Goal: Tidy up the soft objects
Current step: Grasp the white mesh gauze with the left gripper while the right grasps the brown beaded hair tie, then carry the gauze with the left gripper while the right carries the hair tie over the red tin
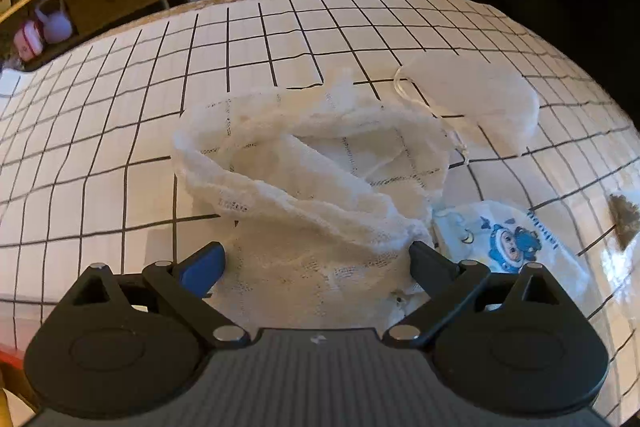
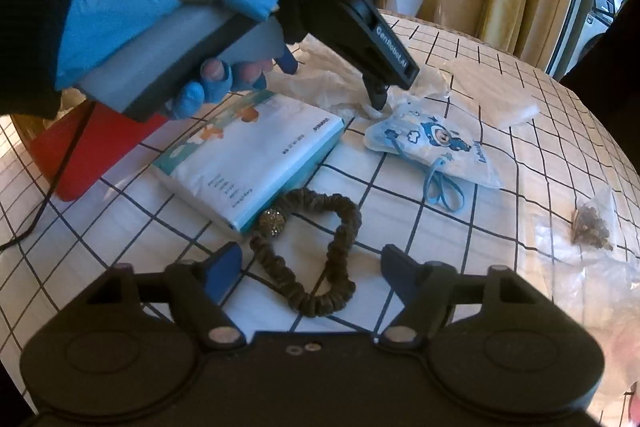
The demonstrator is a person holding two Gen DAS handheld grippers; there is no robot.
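Our left gripper (image 1: 318, 259) has its jaws spread wide to either side of the white mesh cloth (image 1: 304, 163), which lies bunched on the gridded tablecloth (image 1: 120, 131) and fills the middle of the left wrist view; whether the pads touch the fabric at its near edge, we cannot tell, but nothing is pinched. At two o'clock from the cloth sits a pale folded mask (image 1: 476, 95), and at four o'clock, just beside the cloth, a printed child's mask packet (image 1: 508, 239). In the right wrist view, our right gripper (image 2: 312, 273) also stands spread apart, holding nothing, with the dark scrunchie (image 2: 320, 251) lying between and ahead of its fingers. At eleven o'clock from the scrunchie, touching it, lies a wipes pack (image 2: 248, 155); at one o'clock lies the same child's mask packet (image 2: 432, 147), its blue loops trailing toward us. A small clear bag of brown bits (image 2: 592, 223) sits at three o'clock, well apart. Across the top of this view, we see the left hand (image 2: 132, 27) working the left tool over the cloth. We judge the risks to be these: a loose mesh cloth may slip or gather unevenly when the left jaws close, dragging the neighbouring mask packet along; and the scrunchie's beaded knot, resting against the wipes pack, may catch as we lift.
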